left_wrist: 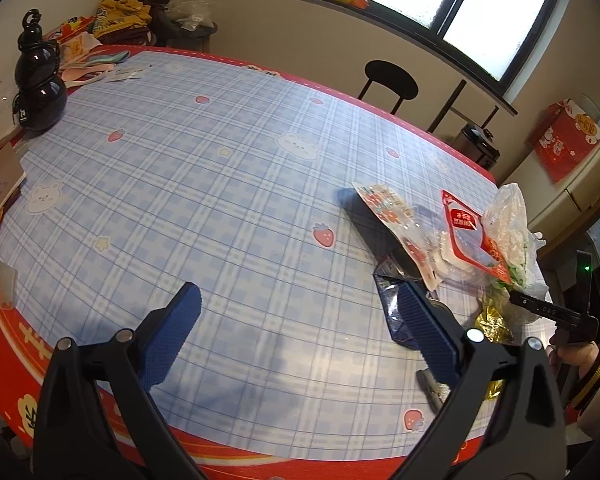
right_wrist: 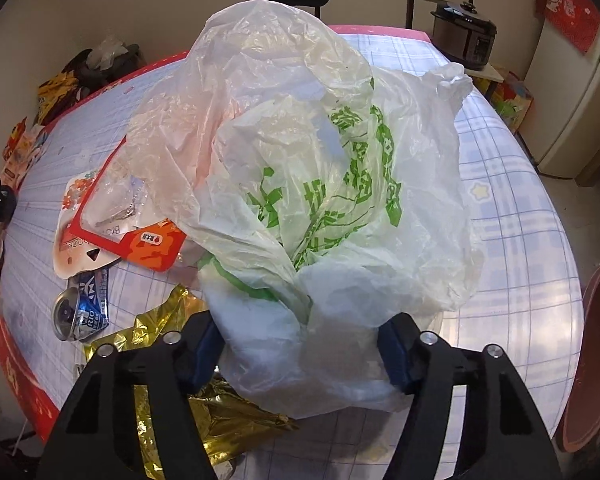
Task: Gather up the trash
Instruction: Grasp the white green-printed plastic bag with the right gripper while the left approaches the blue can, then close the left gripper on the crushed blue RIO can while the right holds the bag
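Table [left_wrist: 220, 152]: covered by a blue plaid cloth with a red border, printed with strawberries and bears; all trash lies near its right edge as seen from the left wrist view.
Plastic bag [right_wrist: 320, 184]: white, crumpled, green print; bunched between the fingers of the right gripper [right_wrist: 302, 354], which press into it from both sides.
Right gripper: holding the plastic bag above the table surface.
Left gripper [left_wrist: 300, 328]: fingers spread wide, nothing between them; hovers over bare cloth, its right finger just beside the trash pile.
Red-bordered wrapper [right_wrist: 140, 216]: flat on the cloth, partly under the bag.
Gold foil [right_wrist: 168, 328]: crumpled, beneath the right gripper's left finger.
Crushed can [right_wrist: 80, 312]: blue and silver, on its side, between wrapper and foil.
Black bottle [left_wrist: 40, 84]: upright at the far left corner, well apart from the trash.
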Available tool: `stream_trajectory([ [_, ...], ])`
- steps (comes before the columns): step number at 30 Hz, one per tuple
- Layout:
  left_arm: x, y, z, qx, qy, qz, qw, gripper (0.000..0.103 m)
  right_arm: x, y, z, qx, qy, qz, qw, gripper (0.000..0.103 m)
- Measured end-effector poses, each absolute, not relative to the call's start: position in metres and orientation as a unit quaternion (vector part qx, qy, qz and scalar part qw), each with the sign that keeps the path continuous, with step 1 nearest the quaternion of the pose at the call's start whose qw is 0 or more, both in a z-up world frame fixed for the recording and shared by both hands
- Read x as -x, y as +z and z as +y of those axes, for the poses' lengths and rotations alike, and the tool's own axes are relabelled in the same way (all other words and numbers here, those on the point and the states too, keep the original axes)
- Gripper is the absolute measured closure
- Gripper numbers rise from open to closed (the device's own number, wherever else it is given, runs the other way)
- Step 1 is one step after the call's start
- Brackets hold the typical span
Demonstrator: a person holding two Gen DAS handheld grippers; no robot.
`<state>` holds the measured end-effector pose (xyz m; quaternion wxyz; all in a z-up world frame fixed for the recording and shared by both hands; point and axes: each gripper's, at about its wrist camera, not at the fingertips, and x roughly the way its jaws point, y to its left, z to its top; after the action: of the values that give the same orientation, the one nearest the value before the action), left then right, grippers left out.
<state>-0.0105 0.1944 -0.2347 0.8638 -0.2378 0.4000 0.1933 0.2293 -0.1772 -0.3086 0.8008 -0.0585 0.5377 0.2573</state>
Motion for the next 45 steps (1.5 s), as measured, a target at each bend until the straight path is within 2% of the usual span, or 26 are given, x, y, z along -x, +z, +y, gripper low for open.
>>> stream_trajectory([
  [5,0.003,-0.236,0.181,0.239,0.158,0.402,0.870,0.008,-0.216,-0.304,-0.188,0.036,0.261,0.537,0.801,0.066],
  [8,0.000,-0.238,0.175,0.242,0.139,0.407,0.870,0.015,-0.207,-0.298,-0.195,0.017,0.253,0.536,0.805,0.072],
  [18,-0.007,-0.251,0.161,0.260,0.098,0.426,0.861,0.033,-0.164,-0.297,-0.213,-0.029,0.259,0.547,0.796,0.075],
  [24,-0.025,-0.269,0.137,0.257,0.055,0.452,0.852,0.039,-0.139,-0.297,-0.206,-0.019,0.280,0.551,0.786,0.075],
  [31,-0.062,-0.289,0.099,0.213,0.007,0.485,0.848,0.038,-0.134,-0.294,-0.212,-0.014,0.278,0.551,0.787,0.075],
  [32,-0.068,-0.291,0.094,0.205,0.000,0.488,0.849,0.034,-0.134,-0.294,-0.214,-0.015,0.276,0.551,0.787,0.075],
  [33,-0.074,-0.292,0.090,0.195,-0.004,0.489,0.850,0.026,-0.134,-0.294,-0.215,-0.013,0.274,0.551,0.788,0.075],
  [34,-0.081,-0.294,0.084,0.179,-0.003,0.490,0.853,0.024,-0.133,-0.294,-0.215,-0.010,0.273,0.551,0.788,0.075],
  [45,-0.127,-0.318,0.071,0.131,0.028,0.514,0.847,0.025,-0.131,-0.297,-0.211,-0.006,0.273,0.550,0.789,0.075],
])
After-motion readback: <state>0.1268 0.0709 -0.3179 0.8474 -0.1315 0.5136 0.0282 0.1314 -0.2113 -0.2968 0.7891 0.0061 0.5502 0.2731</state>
